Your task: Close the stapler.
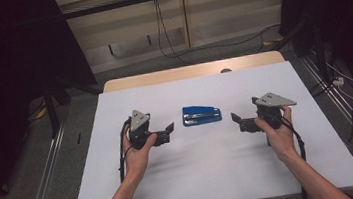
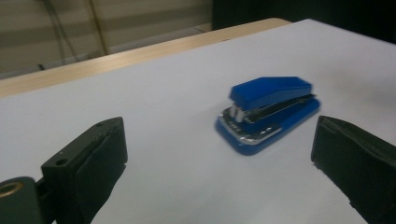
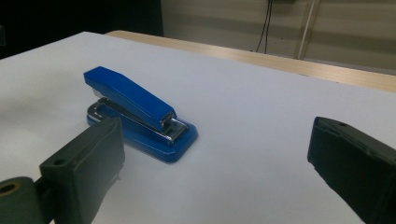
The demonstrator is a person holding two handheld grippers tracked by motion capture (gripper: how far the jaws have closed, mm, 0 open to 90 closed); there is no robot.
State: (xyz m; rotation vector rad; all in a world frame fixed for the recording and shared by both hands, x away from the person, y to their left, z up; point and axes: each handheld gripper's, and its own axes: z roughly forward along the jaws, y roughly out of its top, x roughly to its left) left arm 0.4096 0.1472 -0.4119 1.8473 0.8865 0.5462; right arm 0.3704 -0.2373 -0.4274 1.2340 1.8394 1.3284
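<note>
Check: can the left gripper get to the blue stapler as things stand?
Probably yes. The left gripper is open and points at the blue stapler, which lies flat on the white table between the two grippers. Bare tabletop lies between them. The right gripper stands off on the far side.

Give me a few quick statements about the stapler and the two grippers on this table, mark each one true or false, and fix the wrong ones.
1. The blue stapler lies on the white table between the two grippers. True.
2. The left gripper is clamped on the stapler. False: its jaws are open, clear of it.
3. The right gripper has open jaws with nothing between them. True.
4. The stapler stands on end. False: it rests flat on its base.
</note>
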